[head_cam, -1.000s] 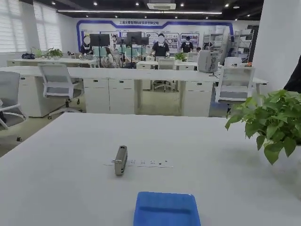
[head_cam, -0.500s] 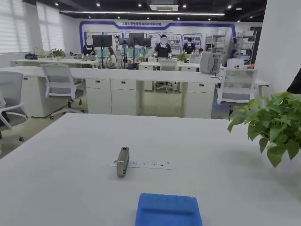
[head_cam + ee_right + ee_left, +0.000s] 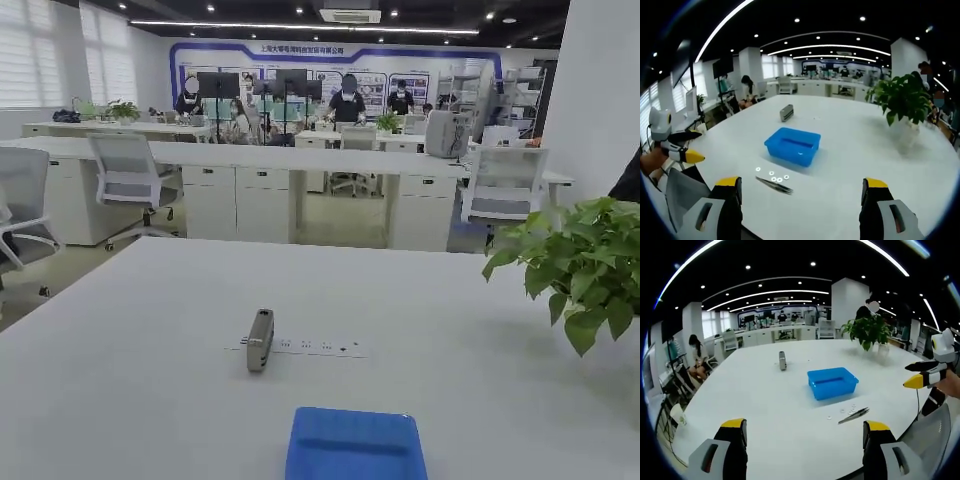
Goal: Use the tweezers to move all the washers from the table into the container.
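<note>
Both my claws are open and hold nothing. My left claw (image 3: 803,424) and my right claw (image 3: 800,182) hang over the near edge of the white surface (image 3: 850,145), well apart from each other.

The tweezers (image 3: 774,184) lie flat on the surface between my two claws. From my right claw they are ahead and a bit to the left, just past its left jaw. From my left claw they are ahead and a bit to the right. I think they are about as near to one claw as to the other, and I cannot tell which is nearer.

The long way of the tweezers runs sideways across my claws, more or less from one claw toward the other. Which end is the pointy end is too small to tell.

A few washers (image 3: 771,173) lie just beyond the tweezers. The blue container (image 3: 790,156) sits behind the washers, farther from me.

I think the job has not begun. To pick up the tweezers, I guess a claw must go down and turn so its jaws close across the thin sides.
</note>
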The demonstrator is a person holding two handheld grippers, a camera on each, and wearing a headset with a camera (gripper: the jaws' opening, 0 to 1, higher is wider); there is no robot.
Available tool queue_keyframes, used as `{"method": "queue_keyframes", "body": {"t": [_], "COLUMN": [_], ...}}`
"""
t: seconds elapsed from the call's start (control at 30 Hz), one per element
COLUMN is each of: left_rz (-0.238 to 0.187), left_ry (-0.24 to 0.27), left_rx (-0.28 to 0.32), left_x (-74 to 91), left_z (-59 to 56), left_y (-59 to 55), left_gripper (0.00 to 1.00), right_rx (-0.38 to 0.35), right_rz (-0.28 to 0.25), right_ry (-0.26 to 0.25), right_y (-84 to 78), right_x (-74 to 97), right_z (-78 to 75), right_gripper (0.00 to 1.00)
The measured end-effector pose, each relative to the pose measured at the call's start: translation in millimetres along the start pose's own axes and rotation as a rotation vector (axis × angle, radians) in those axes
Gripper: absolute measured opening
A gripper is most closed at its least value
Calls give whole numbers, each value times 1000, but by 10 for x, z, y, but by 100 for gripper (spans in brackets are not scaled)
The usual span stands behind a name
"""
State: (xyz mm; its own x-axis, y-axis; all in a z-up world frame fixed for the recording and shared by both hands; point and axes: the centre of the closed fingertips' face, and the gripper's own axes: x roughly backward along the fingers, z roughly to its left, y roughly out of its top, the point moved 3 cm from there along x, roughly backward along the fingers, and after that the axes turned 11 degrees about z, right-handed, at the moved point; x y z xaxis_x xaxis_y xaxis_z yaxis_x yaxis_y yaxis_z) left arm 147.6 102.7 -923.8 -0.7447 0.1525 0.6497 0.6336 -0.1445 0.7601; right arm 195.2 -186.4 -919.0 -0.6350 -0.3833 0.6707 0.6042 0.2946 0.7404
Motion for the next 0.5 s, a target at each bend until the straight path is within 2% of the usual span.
{"method": "queue_keyframes", "body": {"t": [0.23,0.5], "left_rz": [23,32], "left_ry": [-10,-22], "left_rx": [-3,-23], "left_x": [-71,-147], "left_z": [-1,-27], "left_y": [-33,-26], "left_gripper": [98,96], "right_rx": [-19,-7], "right_rz": [19,57], "right_ry": [0,20], "right_y": [-52,-121], "right_x": [-94,-181], "right_z": [-29,41], "right_gripper": [99,99]}}
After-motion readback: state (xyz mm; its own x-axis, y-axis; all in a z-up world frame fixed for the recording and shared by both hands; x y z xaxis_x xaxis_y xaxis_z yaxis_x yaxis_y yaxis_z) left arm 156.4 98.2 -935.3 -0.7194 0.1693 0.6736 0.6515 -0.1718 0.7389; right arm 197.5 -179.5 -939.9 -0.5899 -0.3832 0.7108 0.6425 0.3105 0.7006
